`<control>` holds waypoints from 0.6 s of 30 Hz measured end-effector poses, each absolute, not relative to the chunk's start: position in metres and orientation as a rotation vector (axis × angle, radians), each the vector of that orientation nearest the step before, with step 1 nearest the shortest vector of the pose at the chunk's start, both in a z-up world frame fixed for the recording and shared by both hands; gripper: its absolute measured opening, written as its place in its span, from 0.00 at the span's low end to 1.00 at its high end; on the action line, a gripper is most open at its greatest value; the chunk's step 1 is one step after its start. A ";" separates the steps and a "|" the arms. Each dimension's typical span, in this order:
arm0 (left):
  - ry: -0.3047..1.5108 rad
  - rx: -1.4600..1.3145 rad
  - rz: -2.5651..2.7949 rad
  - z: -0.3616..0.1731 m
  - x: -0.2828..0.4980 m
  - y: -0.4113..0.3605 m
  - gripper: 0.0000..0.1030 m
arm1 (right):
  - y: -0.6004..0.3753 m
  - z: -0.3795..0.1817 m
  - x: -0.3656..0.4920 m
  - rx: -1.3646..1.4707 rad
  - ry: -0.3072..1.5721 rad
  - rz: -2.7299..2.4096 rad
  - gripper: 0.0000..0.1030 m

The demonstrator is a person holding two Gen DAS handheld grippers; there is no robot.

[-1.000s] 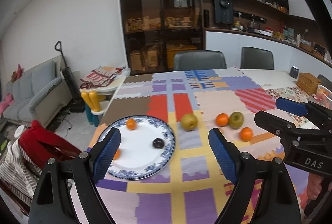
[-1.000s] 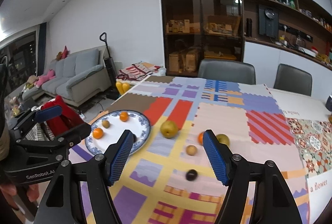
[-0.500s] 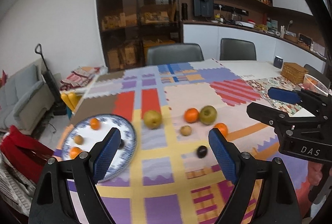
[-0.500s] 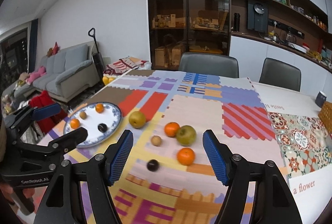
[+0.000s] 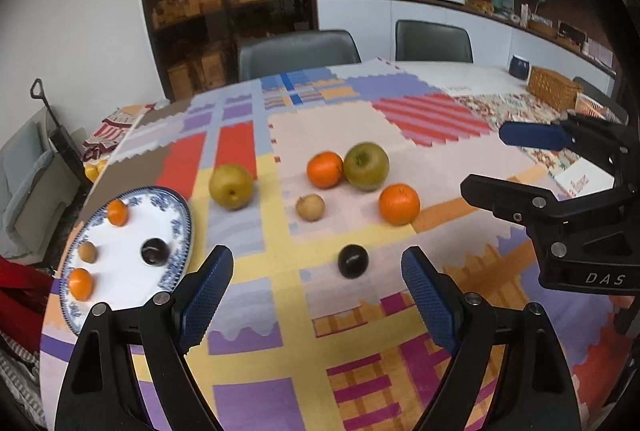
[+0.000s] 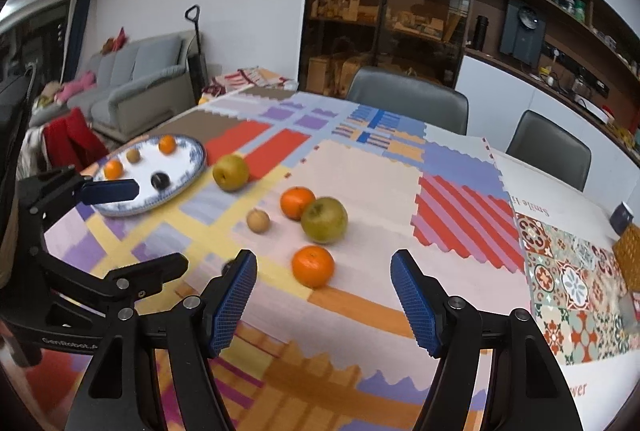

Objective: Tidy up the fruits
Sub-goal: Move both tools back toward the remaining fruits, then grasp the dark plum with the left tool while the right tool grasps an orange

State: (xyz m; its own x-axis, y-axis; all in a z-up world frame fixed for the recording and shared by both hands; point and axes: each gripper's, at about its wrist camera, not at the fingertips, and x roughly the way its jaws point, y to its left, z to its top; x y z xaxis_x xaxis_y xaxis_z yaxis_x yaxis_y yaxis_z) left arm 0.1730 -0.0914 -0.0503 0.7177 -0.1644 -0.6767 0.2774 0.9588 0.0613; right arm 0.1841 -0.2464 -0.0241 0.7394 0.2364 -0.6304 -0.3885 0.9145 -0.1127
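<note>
2 sets of tongs have dropped lower and nearer the fruit than a second ago. The left tongs (image 5: 316,295) stand wide and empty over a dark plum (image 5: 353,261); the right tongs (image 6: 324,305) gape, empty, just short of an orange (image 6: 313,266). Loose on the table (image 5: 248,359) lie 2 oranges, a green apple (image 5: 366,166), a yellow pear (image 5: 231,186) and a small brown fruit (image 5: 310,207). The blue-rimmed plate (image 5: 176,231) at the left edge holds 2 small oranges, 1 brown fruit, 1 plum.
</note>
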 end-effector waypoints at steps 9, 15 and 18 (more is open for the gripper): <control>0.800 0.169 -0.283 -0.079 0.196 -0.100 0.73 | -0.244 -0.052 0.205 -0.280 0.709 0.433 0.59; 0.839 0.172 -0.326 -0.092 0.209 -0.106 0.63 | -0.242 -0.074 0.224 -0.264 0.782 0.468 0.55; 0.854 0.159 -0.342 -0.097 0.213 -0.107 0.59 | -0.243 -0.080 0.230 -0.250 0.802 0.471 0.53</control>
